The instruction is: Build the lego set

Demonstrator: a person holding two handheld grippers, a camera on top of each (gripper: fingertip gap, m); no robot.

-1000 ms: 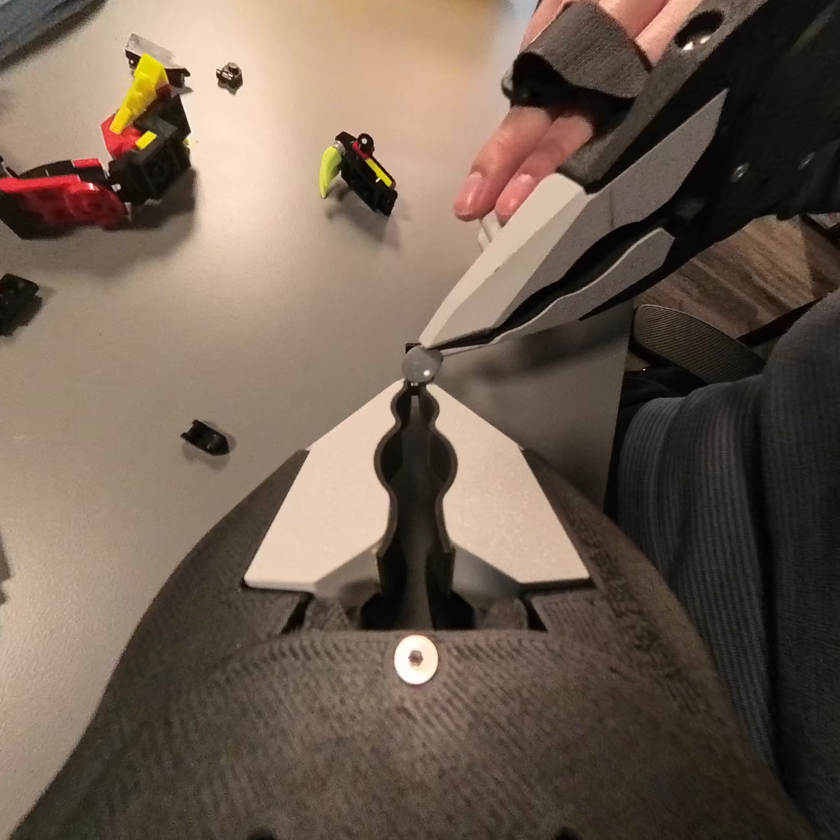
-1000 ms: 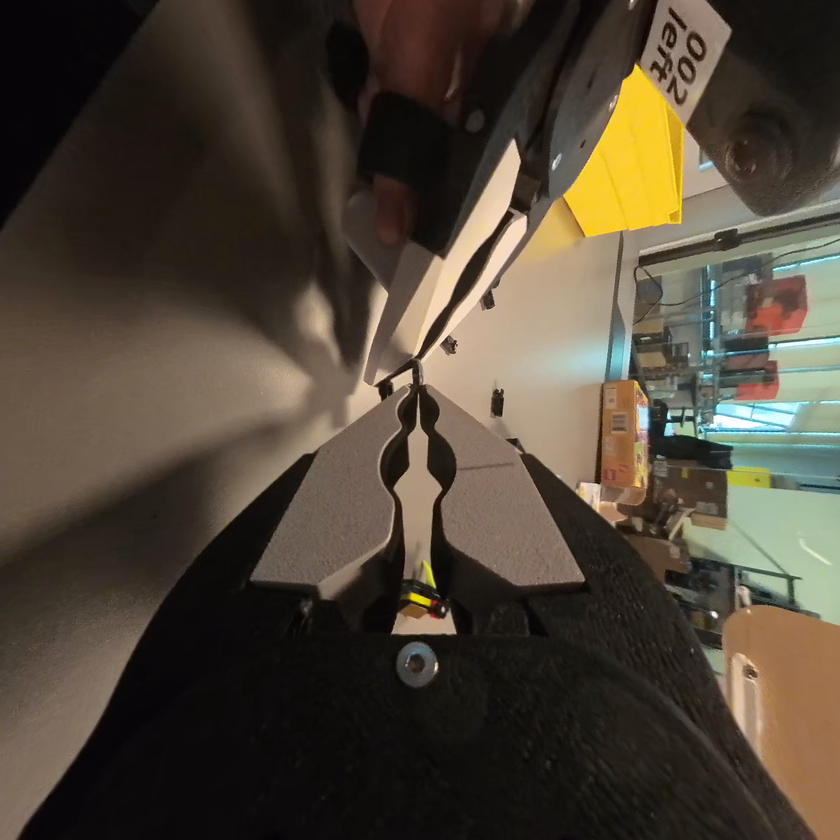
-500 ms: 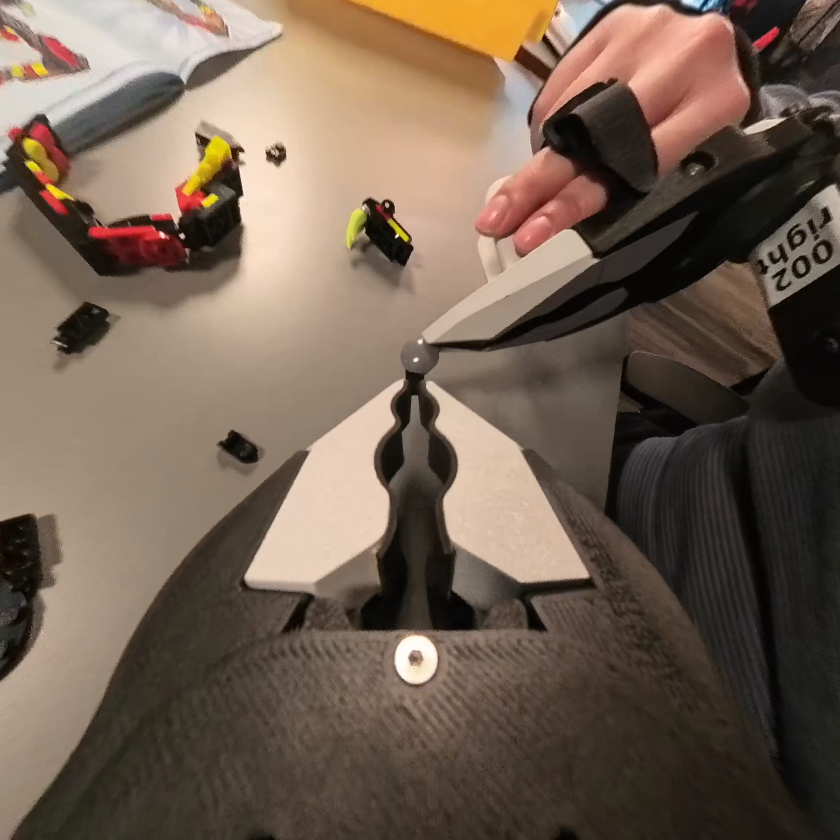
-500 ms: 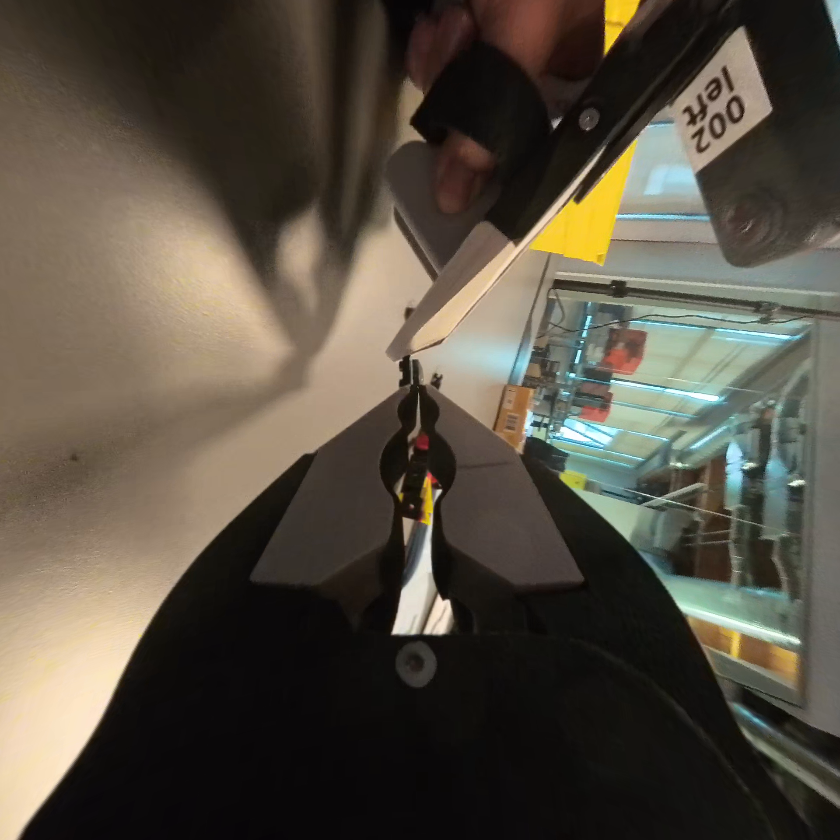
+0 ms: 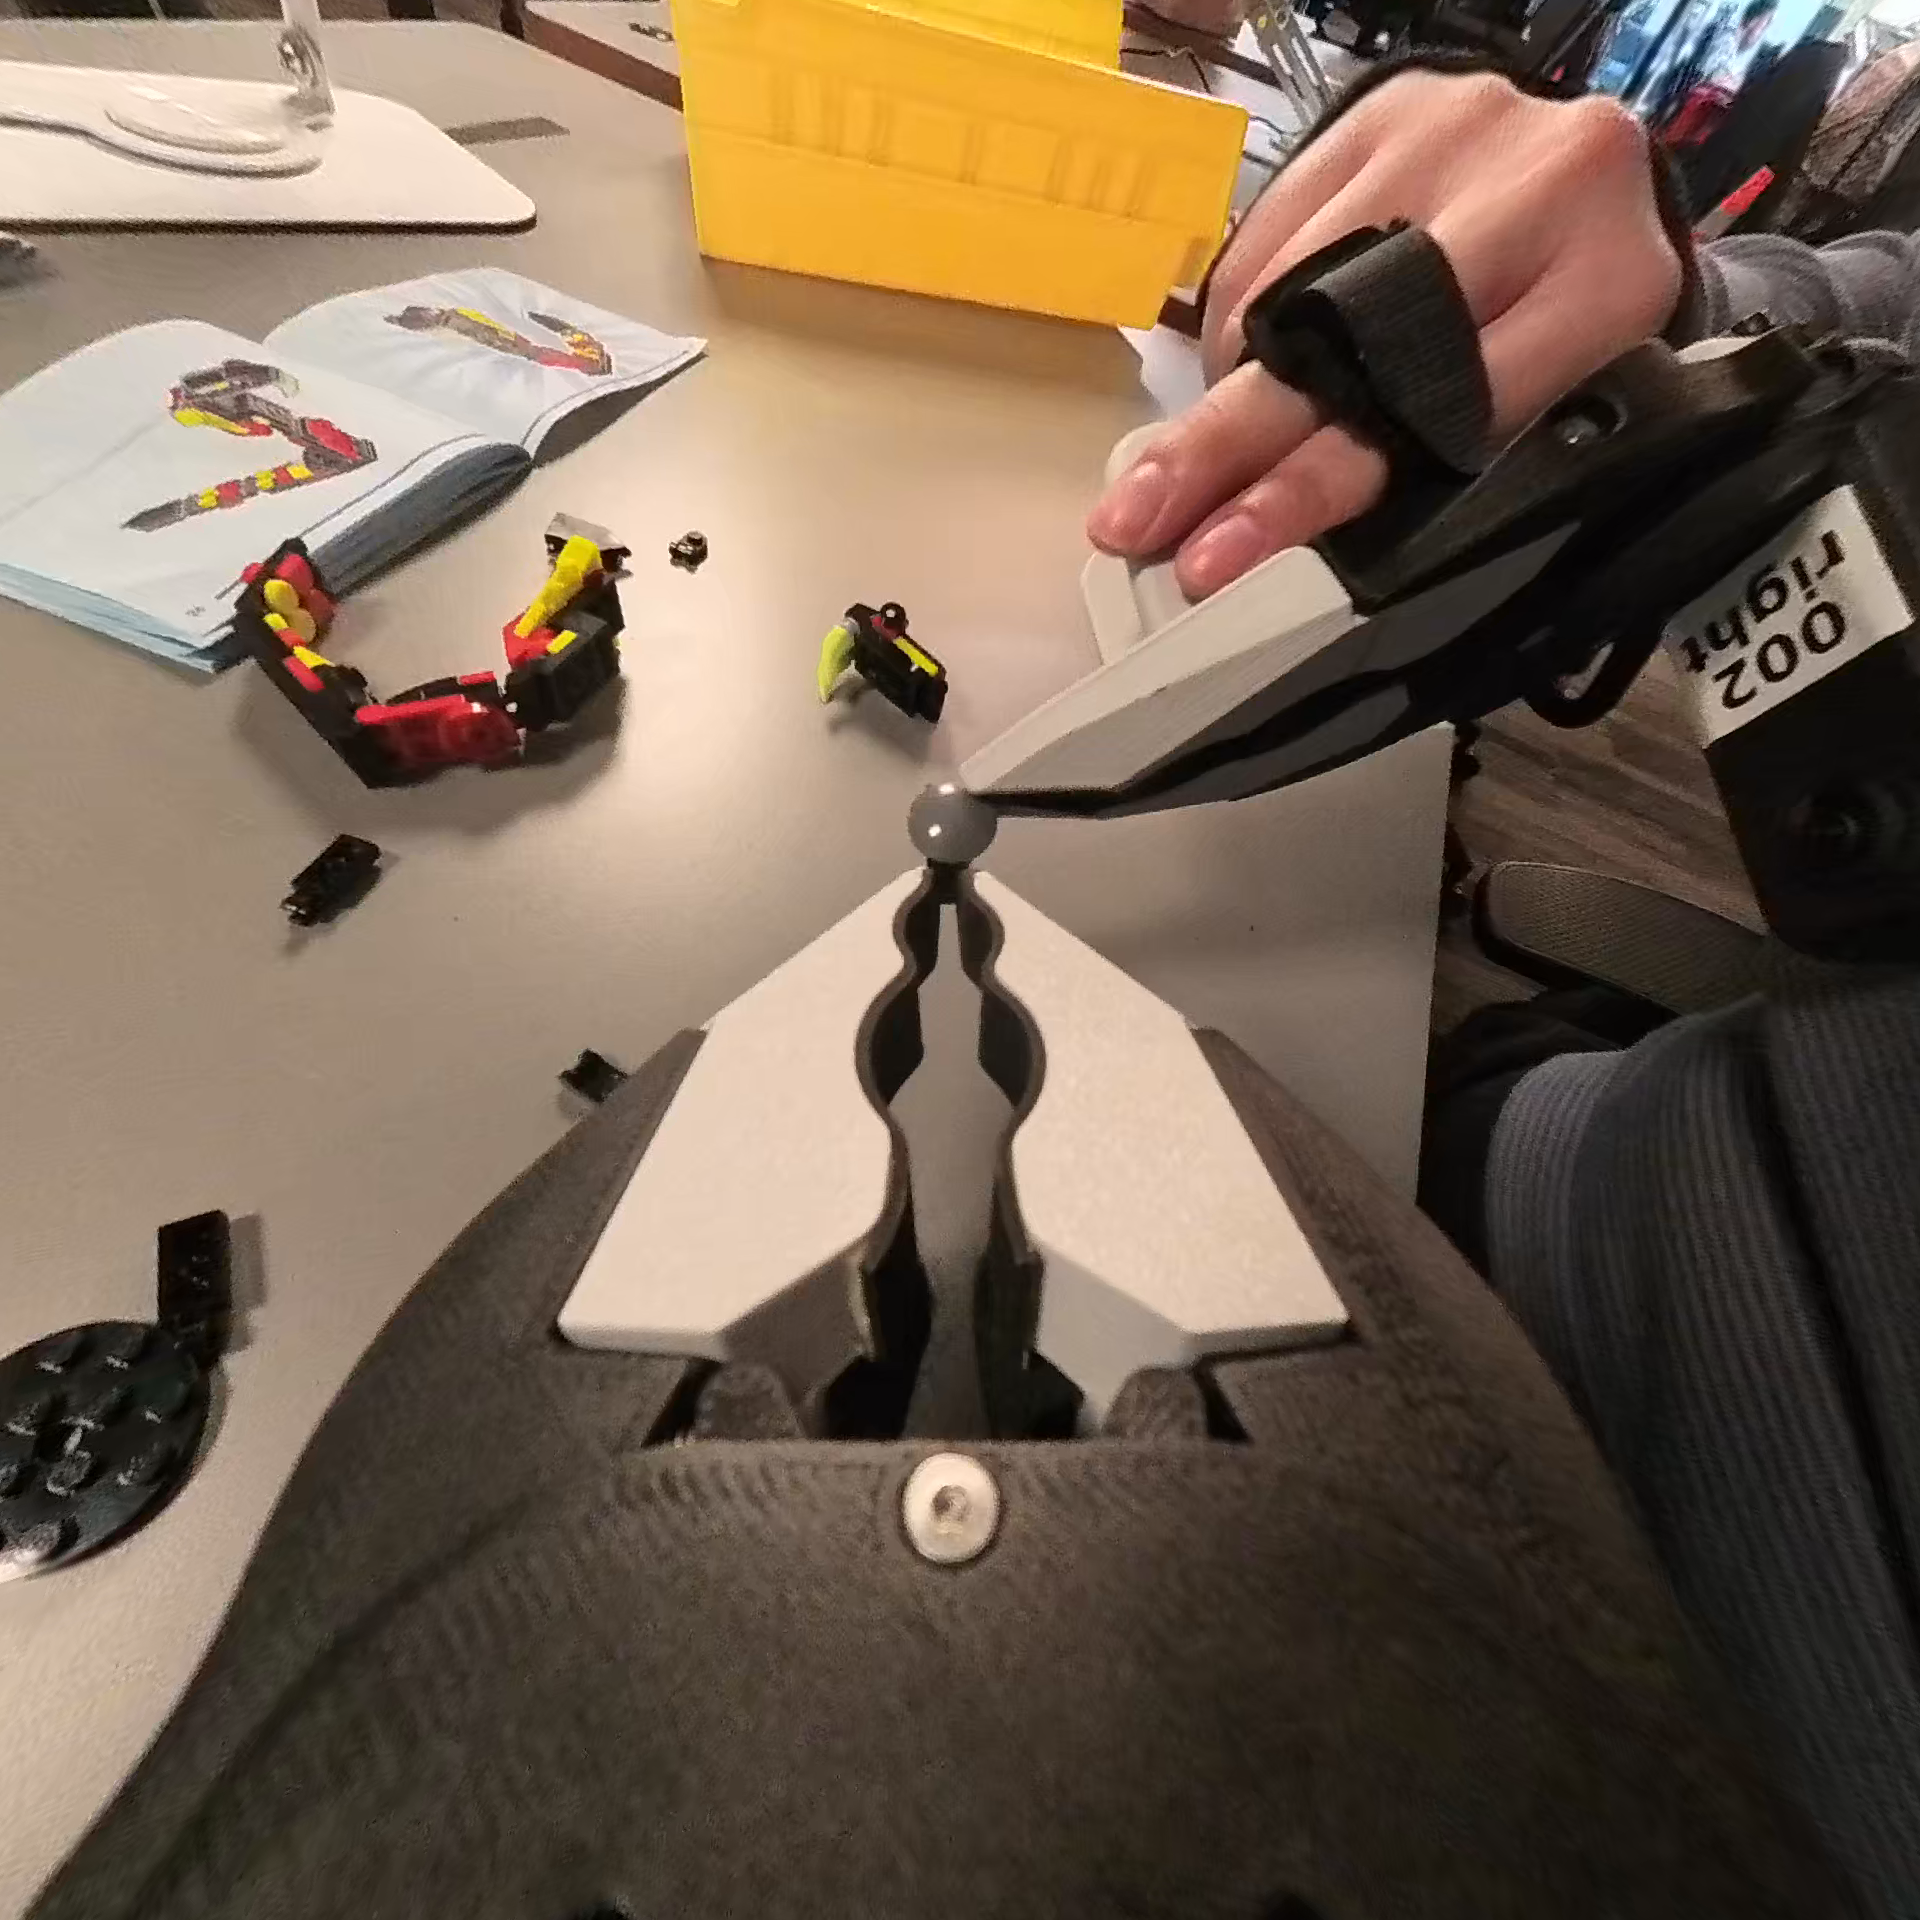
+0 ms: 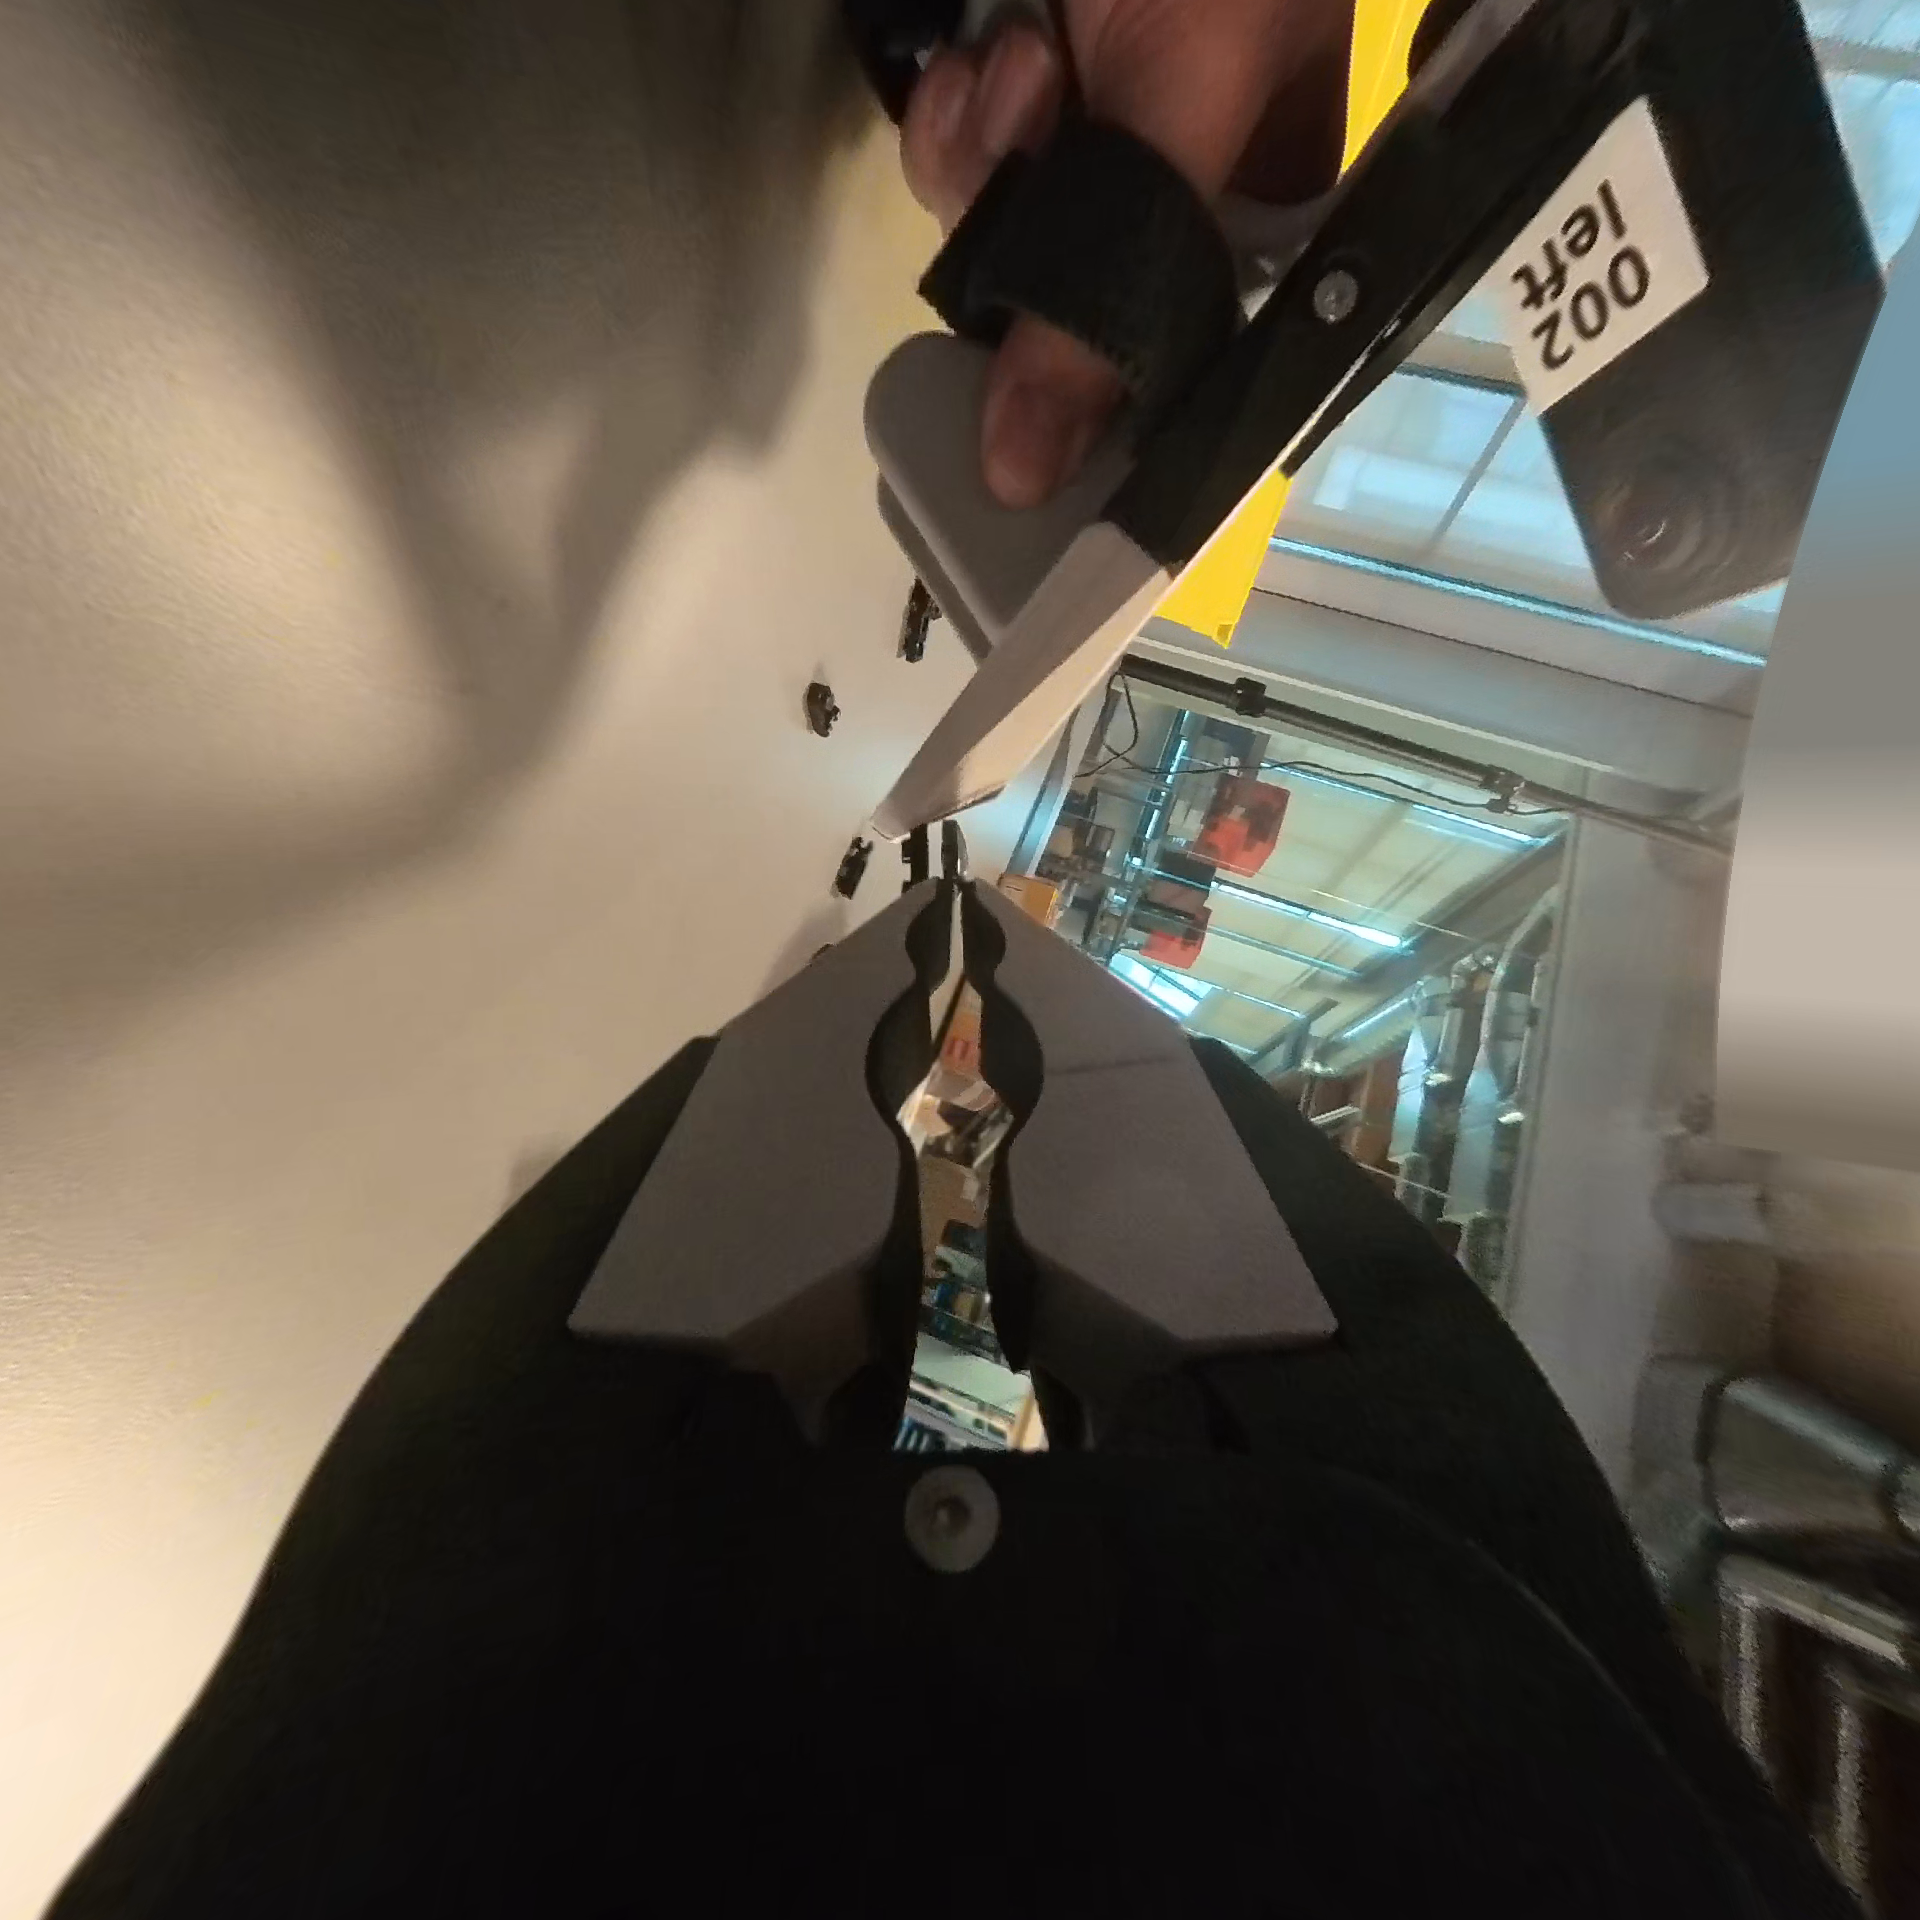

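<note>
- Two grippers meet above the grey matte table [image 5: 727, 987]: the left gripper [image 5: 943, 891] pinches the dark stem of a small grey ball-jointed plastic piece [image 5: 951, 824] at its very tips, jaws pressed together on it.
- The right gripper [image 5: 982, 795] touches the ball from the side; its jaws look nearly together, but whether they grip the ball I cannot tell. In the right wrist view its tips [image 6: 948, 896] stand close on a thin dark part that is too small to read.
- The piece is likely very light, rigid and smooth, so the round ball may slip or pivot; the stem looks the surer hold.
- The half-built red, black and yellow brick chain [image 5: 436, 665] lies well apart on the table, beside the open pale-blue instruction booklet [image 5: 312, 416]. It is probably stiff in each link yet hinged, best taken by a black block.
- A small black sub-assembly with a lime claw [image 5: 883, 665] lies nearer, and loose black bits [image 5: 332, 878] are scattered about.
- A yellow plastic bin [image 5: 956, 177] stands behind.
</note>
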